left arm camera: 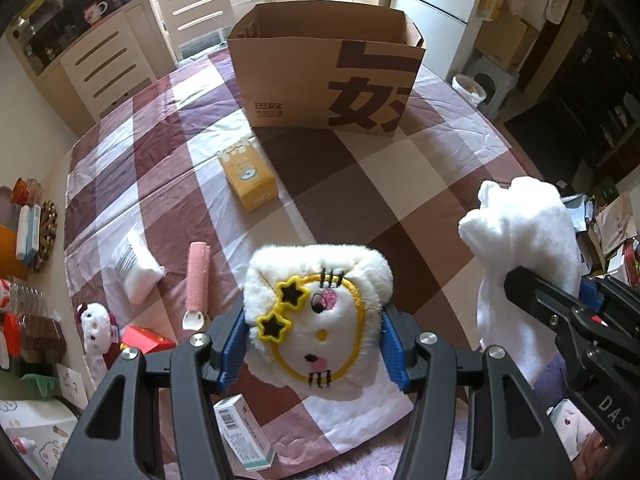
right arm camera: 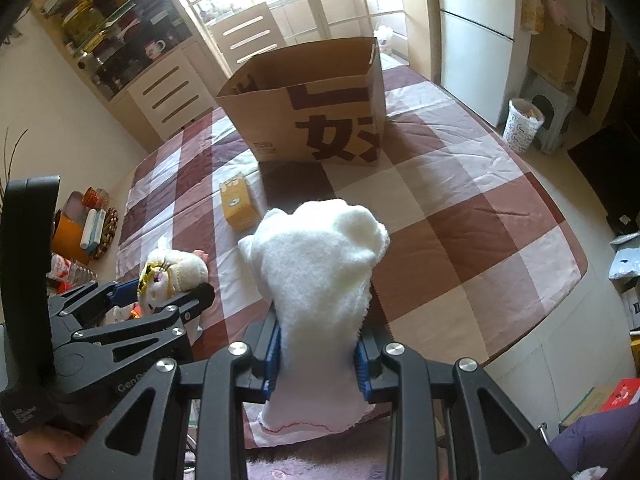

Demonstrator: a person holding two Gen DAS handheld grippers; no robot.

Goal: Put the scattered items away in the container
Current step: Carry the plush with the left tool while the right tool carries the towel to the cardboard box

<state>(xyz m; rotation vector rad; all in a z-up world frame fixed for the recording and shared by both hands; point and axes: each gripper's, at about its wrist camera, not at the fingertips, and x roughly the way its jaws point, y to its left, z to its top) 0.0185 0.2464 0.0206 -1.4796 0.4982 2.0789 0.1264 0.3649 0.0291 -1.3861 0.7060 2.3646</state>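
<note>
- My left gripper [left arm camera: 314,344] clamps the plush toy [left arm camera: 316,316]; right gripper [right arm camera: 318,360] pinches the white towel [right arm camera: 320,264], both above the table's near edge.
- Cardboard box [left arm camera: 328,80] sits open at the far edge.
- Risk: floppy towel snags the box rim, or I clip the yellow carton [left arm camera: 248,176].

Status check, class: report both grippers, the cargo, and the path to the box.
Left hand-held gripper shut on plush toy. Right hand-held gripper shut on white cloth. Cardboard box ahead, open.

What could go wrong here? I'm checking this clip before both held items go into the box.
The white towel droops loosely past the right gripper and might snag the cardboard box rim. The plush toy fills the left gripper; carried low, it might knock the yellow carton.
</note>
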